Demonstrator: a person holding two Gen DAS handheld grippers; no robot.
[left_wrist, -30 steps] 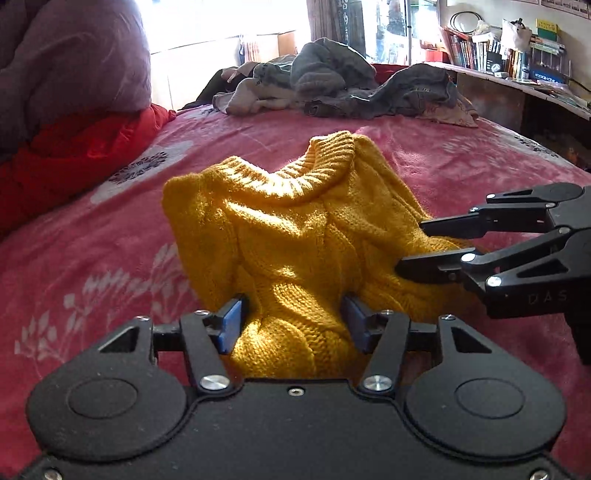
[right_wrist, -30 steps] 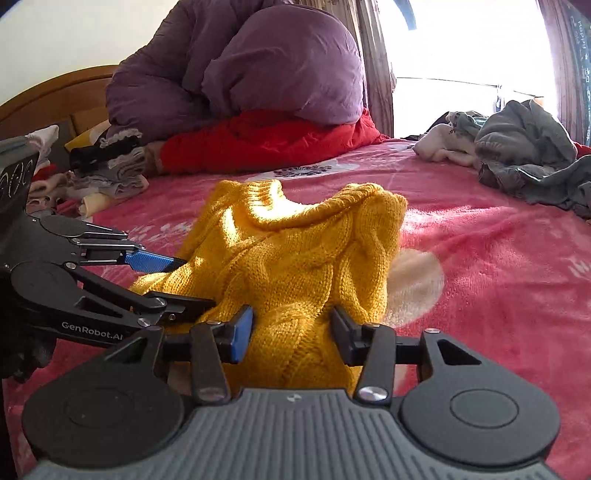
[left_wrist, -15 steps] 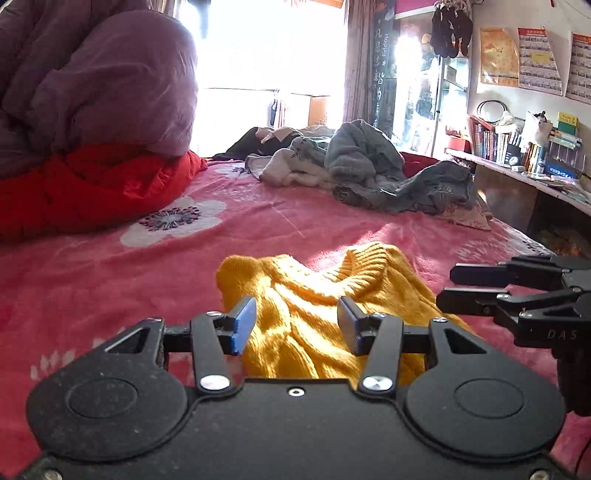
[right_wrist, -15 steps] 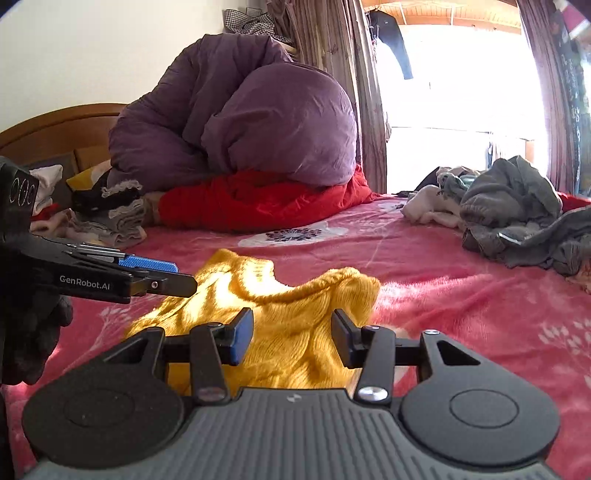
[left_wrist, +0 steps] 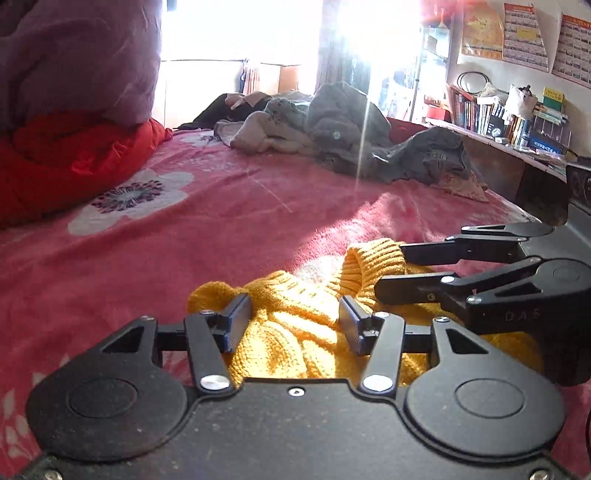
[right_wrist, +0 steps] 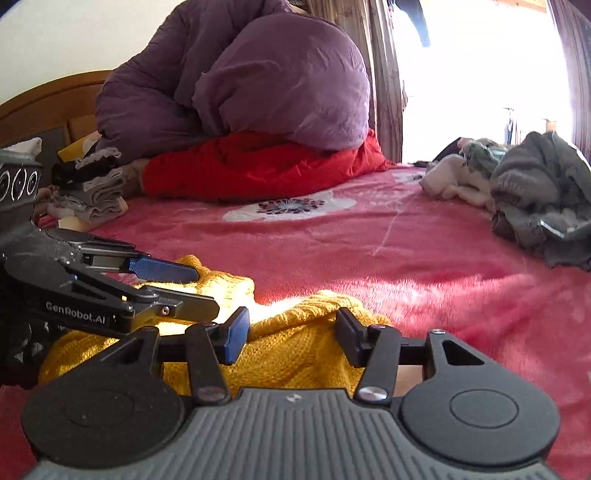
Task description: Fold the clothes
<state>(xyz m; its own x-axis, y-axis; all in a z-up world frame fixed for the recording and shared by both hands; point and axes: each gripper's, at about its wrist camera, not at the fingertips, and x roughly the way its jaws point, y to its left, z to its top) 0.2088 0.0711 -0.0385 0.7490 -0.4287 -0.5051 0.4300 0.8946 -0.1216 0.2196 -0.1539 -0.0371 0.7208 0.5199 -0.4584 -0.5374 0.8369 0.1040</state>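
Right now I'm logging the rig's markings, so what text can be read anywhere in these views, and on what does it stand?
"GenRobot.AI": on the side of the left gripper, seen from the right wrist.
"DAS": faint raised letters on the body of the right gripper, seen from the left wrist; the third letter is partly lost.
Wall posters: print too small to read.
Book spines on the shelf: too blurred to read.

A bed with a pink flowered blanket (left_wrist: 229, 206) fills the room, its wooden headboard (right_wrist: 48, 99) against a pale wall. Glaring sunlight pours through the curtained window (right_wrist: 480, 74). A cluttered bookshelf (left_wrist: 491, 114) stands under wall posters (left_wrist: 524, 33).
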